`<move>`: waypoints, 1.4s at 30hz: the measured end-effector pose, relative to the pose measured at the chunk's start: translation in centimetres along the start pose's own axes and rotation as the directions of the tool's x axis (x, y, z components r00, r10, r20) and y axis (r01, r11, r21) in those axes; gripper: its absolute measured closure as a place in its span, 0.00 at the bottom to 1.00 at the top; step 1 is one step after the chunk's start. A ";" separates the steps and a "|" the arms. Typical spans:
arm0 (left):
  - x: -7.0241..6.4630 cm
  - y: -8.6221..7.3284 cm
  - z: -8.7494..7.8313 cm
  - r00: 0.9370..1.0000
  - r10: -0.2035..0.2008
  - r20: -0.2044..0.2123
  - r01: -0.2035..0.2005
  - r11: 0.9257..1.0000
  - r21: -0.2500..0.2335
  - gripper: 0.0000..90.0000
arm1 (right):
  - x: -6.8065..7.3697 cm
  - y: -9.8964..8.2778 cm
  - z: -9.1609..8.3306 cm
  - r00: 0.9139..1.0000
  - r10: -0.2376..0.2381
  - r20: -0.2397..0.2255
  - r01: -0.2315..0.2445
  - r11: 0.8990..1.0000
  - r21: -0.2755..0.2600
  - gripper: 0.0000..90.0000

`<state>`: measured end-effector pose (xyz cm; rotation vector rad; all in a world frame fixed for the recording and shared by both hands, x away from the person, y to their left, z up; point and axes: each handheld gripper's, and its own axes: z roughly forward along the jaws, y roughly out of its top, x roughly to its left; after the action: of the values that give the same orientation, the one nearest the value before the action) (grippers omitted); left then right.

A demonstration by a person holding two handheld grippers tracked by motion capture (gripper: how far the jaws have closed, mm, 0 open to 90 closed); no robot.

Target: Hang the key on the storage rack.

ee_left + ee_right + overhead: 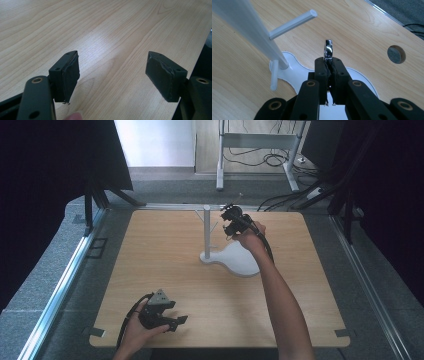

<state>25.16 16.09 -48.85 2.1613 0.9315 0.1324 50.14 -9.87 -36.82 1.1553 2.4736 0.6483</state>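
While pinched edge-on at the very tips of the right gripper (329, 65), the silver ring (328, 50) stands above the wooden table (165, 270), jaws clamped tight on its lower arc. Held up beside the white stand (207, 232), just off the post and near the upper peg (292, 24) — that peg up and to the left of the ring in the right gripper view, slanting upward to a free end. Likely next (a judgement only): threading the ring's opening over that free tip, which would call for turning the ring's open face toward the peg's long axis. Clearly the nearer hand for it; the left gripper (165, 316) low at the near edge of the table, well apart from the stand, jaws spread wide with nothing between them.

Ring: polished metal, bright and mirror-like, narrow in profile. Stand: matte white, a smooth round post on a flat curved base (239, 260), thin cylindrical pegs with blunt ends — a second, lower peg (274, 75) pointing downward. Pads (71, 75) dark, rubbery, a little frayed at the edges. Tabletop pale, fine-grained, faintly glossy.
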 end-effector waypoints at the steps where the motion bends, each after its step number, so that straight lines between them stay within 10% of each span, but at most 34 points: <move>1: -0.1 0.0 0.0 1.000 -0.002 0.002 0.002 1.000 -0.002 0.31 | 0.0 0.1 0.1 1.000 0.001 0.002 -0.001 1.000 -0.007 0.94; 42: 0.0 0.0 0.0 1.000 -0.005 0.008 0.005 1.000 -0.003 0.31 | 1.9 2.4 -0.3 0.999 -0.039 0.020 0.039 0.999 -0.025 0.94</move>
<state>25.17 16.12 -48.88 2.1552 0.9320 0.1221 50.35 -7.13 -35.55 1.0958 2.4582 0.6527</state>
